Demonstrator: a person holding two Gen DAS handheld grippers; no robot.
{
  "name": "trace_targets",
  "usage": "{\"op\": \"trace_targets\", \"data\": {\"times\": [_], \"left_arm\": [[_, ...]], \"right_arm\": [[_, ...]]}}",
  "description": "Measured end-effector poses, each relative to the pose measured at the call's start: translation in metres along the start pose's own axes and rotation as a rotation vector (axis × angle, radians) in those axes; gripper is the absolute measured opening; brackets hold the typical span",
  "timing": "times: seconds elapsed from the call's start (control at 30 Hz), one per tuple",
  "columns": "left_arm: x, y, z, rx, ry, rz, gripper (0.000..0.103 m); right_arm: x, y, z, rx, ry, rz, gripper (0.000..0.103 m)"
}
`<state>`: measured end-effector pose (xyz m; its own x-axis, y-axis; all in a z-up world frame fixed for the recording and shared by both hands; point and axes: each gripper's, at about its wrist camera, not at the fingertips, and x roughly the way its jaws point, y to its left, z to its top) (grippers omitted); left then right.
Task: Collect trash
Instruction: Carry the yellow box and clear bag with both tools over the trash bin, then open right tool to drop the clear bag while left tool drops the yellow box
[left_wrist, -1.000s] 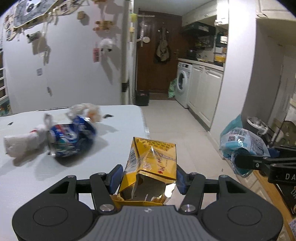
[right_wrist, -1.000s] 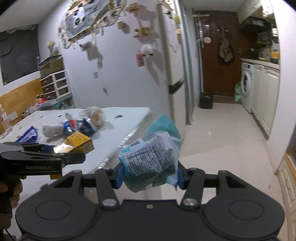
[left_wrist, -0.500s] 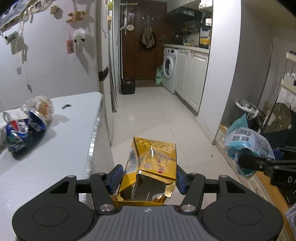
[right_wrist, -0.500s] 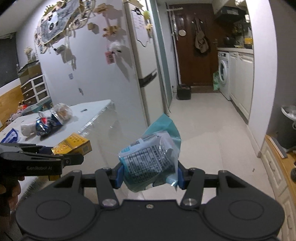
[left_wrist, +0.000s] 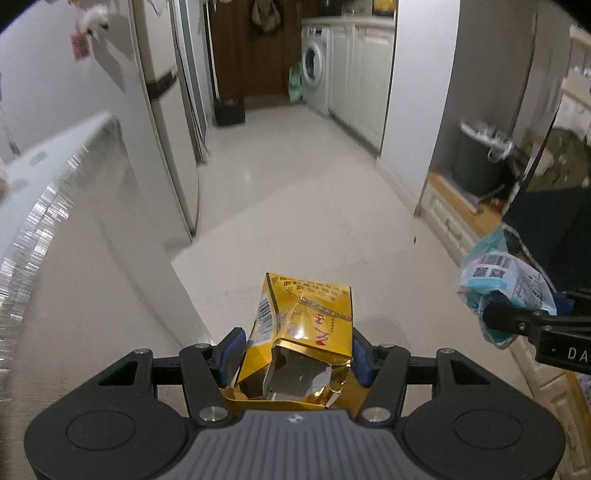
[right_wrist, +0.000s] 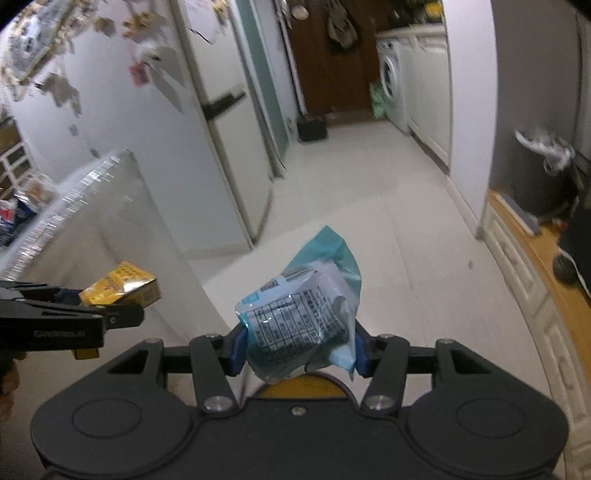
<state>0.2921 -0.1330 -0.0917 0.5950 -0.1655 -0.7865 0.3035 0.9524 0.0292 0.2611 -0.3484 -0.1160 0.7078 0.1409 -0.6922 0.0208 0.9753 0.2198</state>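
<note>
- The left gripper (left_wrist: 297, 356) is clamped on a torn yellow foil snack packet (left_wrist: 303, 332), low in the middle of the left wrist view; the packet's long axis runs up the frame, away from the camera, with its torn end towards the camera.
- The right gripper (right_wrist: 297, 352) is clamped on a crumpled blue-and-white plastic wrapper (right_wrist: 304, 317), low centre of the right wrist view.
- The relation that counts: a dark bin (right_wrist: 537, 181) lined with a white bag stands at the right edge, upper half, of both views, well apart from both loads.
- It lies to the right of and beyond both grippers, past the wall corner (right_wrist: 480, 229).
- I judge the right gripper is the nearer, since the left one shows at the left edge of its view.
- Both loads likely need carrying up and rightward in frame before release.
</note>
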Motion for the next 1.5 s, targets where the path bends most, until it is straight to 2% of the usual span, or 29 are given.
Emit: {"op": "trace_targets", "data": {"times": [0.33, 0.63, 0.87, 1.07, 1.17, 1.23, 1.37, 1.43, 1.5], "left_arm": [[0.080, -0.007, 0.004, 0.001, 0.137, -0.009, 0.059], [0.140, -0.011, -0.008, -0.004, 0.251, -0.050, 0.059], [0.174, -0.005, -0.024, -0.018, 0.327, -0.098, 0.059], [0.197, 0.012, -0.042, -0.047, 0.393, -0.093, 0.059], [0.206, 0.017, -0.048, -0.052, 0.412, -0.111, 0.059], [0.211, 0.020, -0.051, -0.057, 0.419, -0.123, 0.059], [0.220, 0.022, -0.057, -0.069, 0.436, -0.143, 0.059], [0.224, 0.022, -0.060, -0.064, 0.443, -0.153, 0.059], [0.228, 0.019, -0.062, -0.053, 0.453, -0.154, 0.059]], "right_arm": [[0.066, -0.019, -0.008, 0.023, 0.130, -0.006, 0.055], [0.117, -0.027, -0.020, 0.009, 0.252, -0.042, 0.055], [0.158, -0.026, -0.031, 0.021, 0.338, -0.026, 0.057], [0.187, -0.020, -0.041, 0.033, 0.380, -0.015, 0.059], [0.197, -0.018, -0.045, 0.030, 0.413, 0.000, 0.062], [0.201, -0.015, -0.047, 0.024, 0.423, 0.007, 0.067], [0.206, -0.015, -0.051, 0.022, 0.434, -0.019, 0.076], [0.208, -0.020, -0.053, 0.053, 0.440, -0.046, 0.088], [0.209, -0.023, -0.055, 0.069, 0.440, -0.048, 0.088]]}}
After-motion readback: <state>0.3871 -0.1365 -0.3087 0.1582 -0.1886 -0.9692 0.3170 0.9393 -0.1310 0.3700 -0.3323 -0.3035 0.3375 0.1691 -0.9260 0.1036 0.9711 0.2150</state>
